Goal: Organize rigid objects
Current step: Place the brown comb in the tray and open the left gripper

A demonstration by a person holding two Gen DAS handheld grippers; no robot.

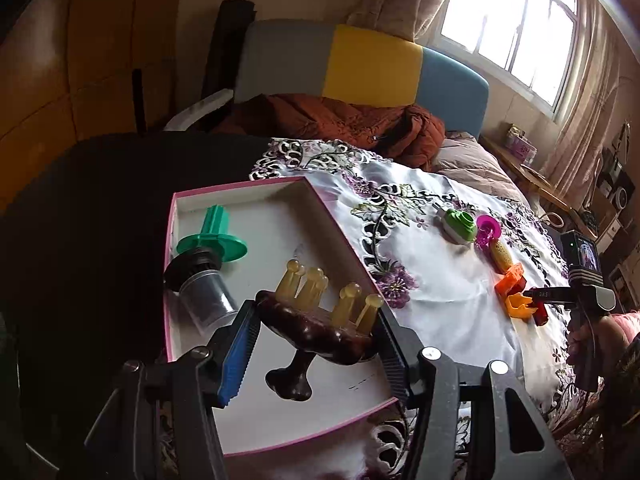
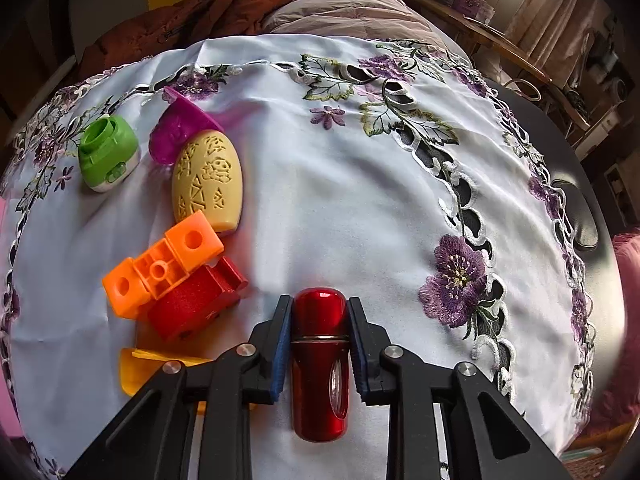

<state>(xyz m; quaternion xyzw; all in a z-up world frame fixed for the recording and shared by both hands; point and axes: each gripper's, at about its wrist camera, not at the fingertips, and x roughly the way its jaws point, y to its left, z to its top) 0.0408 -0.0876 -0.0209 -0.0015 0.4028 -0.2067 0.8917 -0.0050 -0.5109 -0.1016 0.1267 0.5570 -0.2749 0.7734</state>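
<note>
Scene: embroidered white cloth (image 2: 320, 184) spread over a dark worktop (image 1: 100, 208); pink-rimmed tray (image 1: 240, 190) at the cloth's left edge.
Left hand-held gripper (image 1: 316, 320): jaws fairly wide, clamped on the dark wooden massager (image 1: 316, 330), amber knobs up, handle hanging; held over the tray's near half.
Right hand-held gripper (image 2: 319, 320): jaws drawn in tight on the red capsule-shaped case (image 2: 319, 364), pads against both flanks; case lying on the cloth, or just clear of it.
Tray contents: green flanged piece (image 1: 214, 236) and a dark cylindrical lens-like item (image 1: 200, 280), both in the far left corner.
Still loose on cloth: green-and-white cap piece (image 2: 108, 156), magenta cup (image 2: 180, 128), carved yellow egg shape (image 2: 208, 180), orange block (image 2: 160, 264), red box (image 2: 196, 304), yellow scoop (image 2: 140, 372).
Step in hand: sorting into the tray; massager at the drop point, red case freshly gripped.
Next move, left: lower until the handle rests on the bare tray floor, clear of the lens-like item, then release.
Next move, right: lift straight up, avoiding the red box just beside, then carry leftward toward the tray.
</note>
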